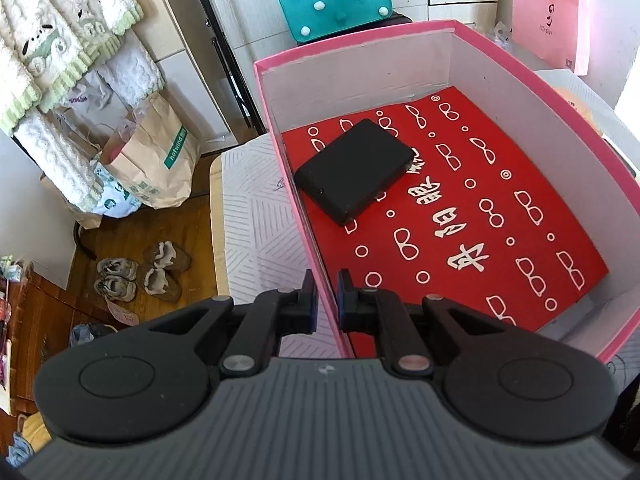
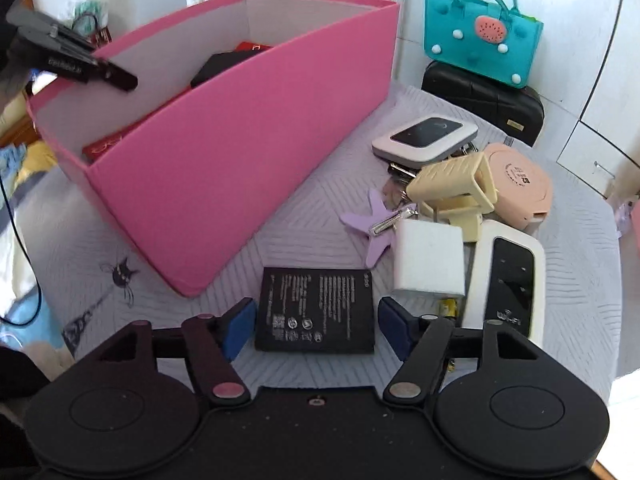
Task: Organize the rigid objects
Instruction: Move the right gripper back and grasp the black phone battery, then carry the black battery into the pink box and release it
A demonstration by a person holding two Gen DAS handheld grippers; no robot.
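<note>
A pink box [image 1: 276, 92] stands on the table, with a red patterned sheet [image 1: 460, 208] on its floor and a black slab [image 1: 354, 170] lying on it. My left gripper [image 1: 328, 300] is shut on the box's near wall, one finger inside and one outside. In the right wrist view the box [image 2: 240, 152] is at the left, and the left gripper [image 2: 72, 60] shows at its far rim. My right gripper [image 2: 316, 324] is open, its fingers either side of a flat black battery [image 2: 316, 312] on the table.
To the right of the battery lie a white charger cube [image 2: 430, 262], a white Wi-Fi router [image 2: 508, 280], a beige clip [image 2: 452, 192], a pink round case [image 2: 520, 180], a purple star clip [image 2: 376, 228] and a grey-white router [image 2: 426, 136]. A teal bag [image 2: 480, 40] sits behind.
</note>
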